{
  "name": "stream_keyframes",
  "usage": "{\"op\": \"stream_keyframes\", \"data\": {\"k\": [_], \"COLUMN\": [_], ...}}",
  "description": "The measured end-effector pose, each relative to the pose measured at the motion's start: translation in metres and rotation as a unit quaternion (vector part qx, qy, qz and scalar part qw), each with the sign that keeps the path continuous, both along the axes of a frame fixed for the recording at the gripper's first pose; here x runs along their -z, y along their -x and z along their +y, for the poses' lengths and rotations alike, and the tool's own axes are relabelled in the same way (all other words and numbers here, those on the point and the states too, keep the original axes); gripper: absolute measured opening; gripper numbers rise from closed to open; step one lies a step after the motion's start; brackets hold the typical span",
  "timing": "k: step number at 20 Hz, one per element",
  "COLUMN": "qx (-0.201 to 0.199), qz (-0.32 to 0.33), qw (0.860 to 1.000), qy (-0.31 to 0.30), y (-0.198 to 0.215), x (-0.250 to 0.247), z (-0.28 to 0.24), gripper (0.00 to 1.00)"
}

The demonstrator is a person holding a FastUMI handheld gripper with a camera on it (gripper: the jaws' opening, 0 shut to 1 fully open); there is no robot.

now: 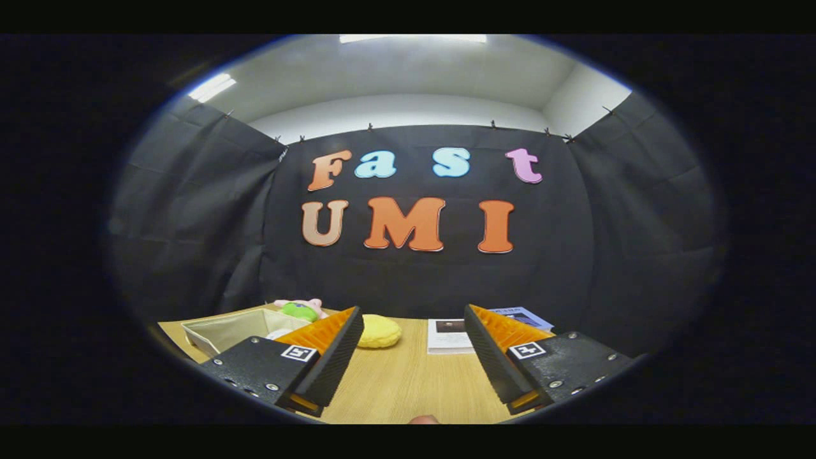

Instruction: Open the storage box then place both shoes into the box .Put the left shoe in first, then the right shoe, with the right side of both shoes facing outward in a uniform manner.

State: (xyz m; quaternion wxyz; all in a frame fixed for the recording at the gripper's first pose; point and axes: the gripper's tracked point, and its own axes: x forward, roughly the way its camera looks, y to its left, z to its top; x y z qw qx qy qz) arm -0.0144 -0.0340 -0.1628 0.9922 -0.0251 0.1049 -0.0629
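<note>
My gripper (413,322) is open, its two fingers spread wide above a light wooden table (401,382). Nothing lies between the fingers. Beyond the left finger stands an open beige fabric box (236,328) with a low rim. No shoe can be made out. The gripper is held level, looking across the table toward the back wall.
A yellow round plush (379,331) lies just ahead of the left finger. A green and pink soft toy (301,309) sits behind the box. A white printed sheet (448,335) and a blue booklet (524,316) lie near the right finger. A fingertip (423,419) shows at the table's near edge.
</note>
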Motion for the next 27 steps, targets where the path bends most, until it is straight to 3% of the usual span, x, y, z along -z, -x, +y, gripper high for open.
{"op": "stream_keyframes", "data": {"k": [4,10,27], "qx": [0.024,0.004,-0.016], "qz": [-0.028,-0.068,-0.051], "qw": [0.999,0.996,0.998], "qy": [0.032,0.062,0.018], "y": [0.021,0.030,0.025], "x": [-0.018,-0.040,-0.020], "z": [-0.016,-0.008,0.015], "gripper": [0.94,0.95,0.98]}}
